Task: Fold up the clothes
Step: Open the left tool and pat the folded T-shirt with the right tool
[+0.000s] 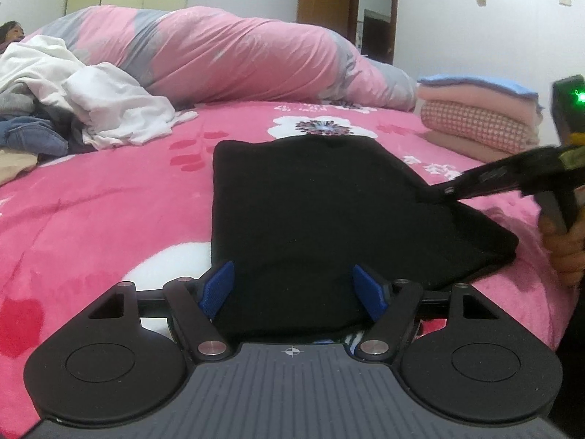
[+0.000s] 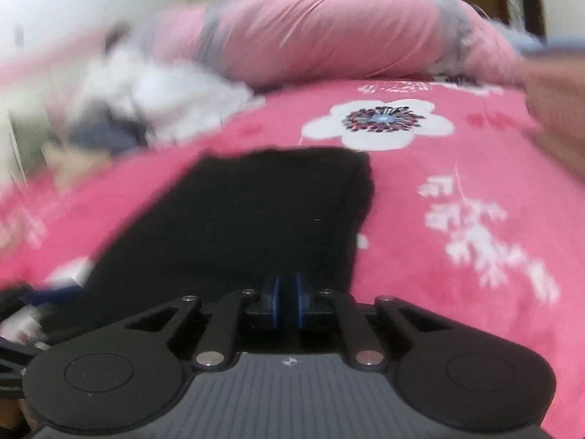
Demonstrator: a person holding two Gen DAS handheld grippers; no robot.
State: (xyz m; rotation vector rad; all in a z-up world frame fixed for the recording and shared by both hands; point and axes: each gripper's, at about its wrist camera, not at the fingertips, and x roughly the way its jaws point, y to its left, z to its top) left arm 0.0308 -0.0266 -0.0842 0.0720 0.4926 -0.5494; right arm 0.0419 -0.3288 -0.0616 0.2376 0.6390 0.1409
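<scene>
A black garment [image 1: 310, 212] lies folded flat on the pink floral bedspread [image 1: 91, 219]. My left gripper [image 1: 292, 285] is open, its blue pads [image 1: 219, 285] spread wide over the garment's near edge without pressing it. My right gripper [image 1: 444, 192] reaches in from the right, held by a hand [image 1: 566, 252], and is shut on the garment's right edge, where a flap is raised. In the blurred right wrist view, the right gripper [image 2: 287, 292] has its blue pads almost together at the black garment [image 2: 256, 219].
A pile of white clothes [image 1: 91, 102] and jeans [image 1: 33, 135] sits at the back left. A rolled pink and grey quilt [image 1: 219, 51] lies across the back. A stack of folded pink blankets [image 1: 479, 117] stands at the right.
</scene>
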